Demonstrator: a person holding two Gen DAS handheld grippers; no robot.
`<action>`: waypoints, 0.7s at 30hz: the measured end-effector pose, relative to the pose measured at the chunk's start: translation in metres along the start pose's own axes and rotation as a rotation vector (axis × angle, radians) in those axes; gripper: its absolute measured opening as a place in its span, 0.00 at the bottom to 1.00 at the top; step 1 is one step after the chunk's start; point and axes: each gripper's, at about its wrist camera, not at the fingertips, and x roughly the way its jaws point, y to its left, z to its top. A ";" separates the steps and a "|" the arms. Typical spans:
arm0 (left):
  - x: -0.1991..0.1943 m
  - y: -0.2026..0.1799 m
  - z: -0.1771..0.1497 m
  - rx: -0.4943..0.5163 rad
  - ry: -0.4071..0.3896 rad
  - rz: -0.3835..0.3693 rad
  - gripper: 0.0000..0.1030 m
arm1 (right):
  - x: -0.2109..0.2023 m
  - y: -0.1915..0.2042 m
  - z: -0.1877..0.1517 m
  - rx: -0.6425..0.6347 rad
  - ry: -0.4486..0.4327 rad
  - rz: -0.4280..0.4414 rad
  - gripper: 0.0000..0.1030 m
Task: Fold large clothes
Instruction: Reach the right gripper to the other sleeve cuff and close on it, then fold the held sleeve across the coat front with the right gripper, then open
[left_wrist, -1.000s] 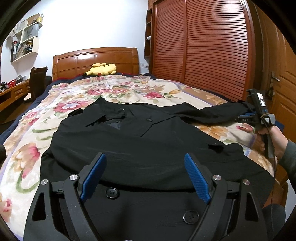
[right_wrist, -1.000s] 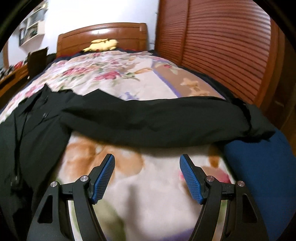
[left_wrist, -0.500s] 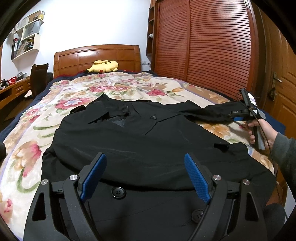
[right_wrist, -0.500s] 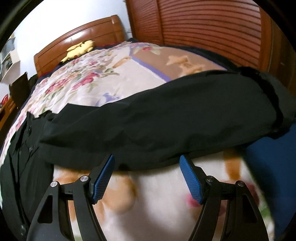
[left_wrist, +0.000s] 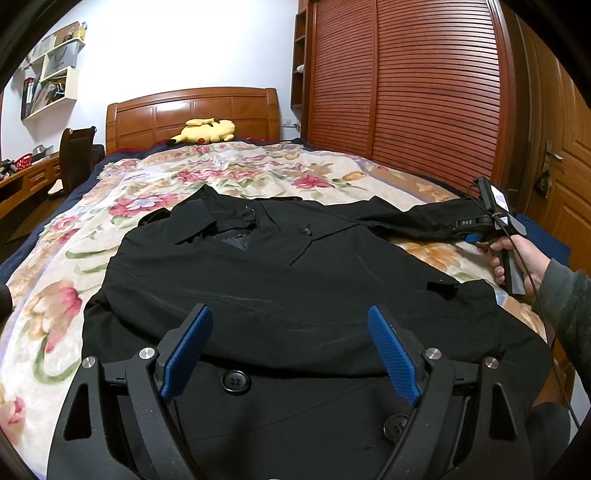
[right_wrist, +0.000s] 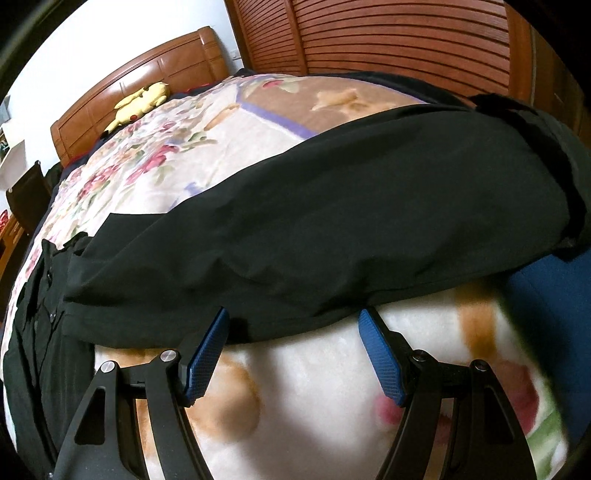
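A black coat (left_wrist: 280, 280) lies spread flat on the bed (left_wrist: 155, 184), front side up, collar toward the headboard (left_wrist: 192, 110). One sleeve (right_wrist: 332, 221) stretches out sideways across the flowered blanket (right_wrist: 332, 387) to the bed's edge.

The left tool (left_wrist: 288, 350) hangs above the lower part of the coat, with its blue pads (left_wrist: 186, 349) wide apart and nothing between them. Just below the tool there are two coat buttons (left_wrist: 235, 381), and the collar is far ahead of it.

The right tool (right_wrist: 295, 350) is held by a hand (left_wrist: 517, 254) at the far right of the left tool, beside the sleeve end. Its jaws are closing. The near edge of the sleeve lies right at its fingertips (right_wrist: 221, 321); the cloth runs across in front of the tool from left to right. I cannot tell if the pads already touch the cloth, and they do not press it from both sides.

A yellow plush toy (left_wrist: 205, 130) lies by the headboard, far ahead of both tools.
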 end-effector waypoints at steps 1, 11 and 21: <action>0.000 0.000 0.000 0.000 0.001 -0.001 0.84 | 0.001 0.001 0.003 -0.016 -0.002 -0.015 0.36; 0.001 0.002 -0.001 -0.007 0.007 -0.014 0.84 | -0.053 0.033 0.010 -0.214 -0.177 -0.053 0.03; -0.003 0.006 0.000 -0.015 0.000 -0.021 0.84 | -0.142 0.081 -0.016 -0.345 -0.389 0.057 0.02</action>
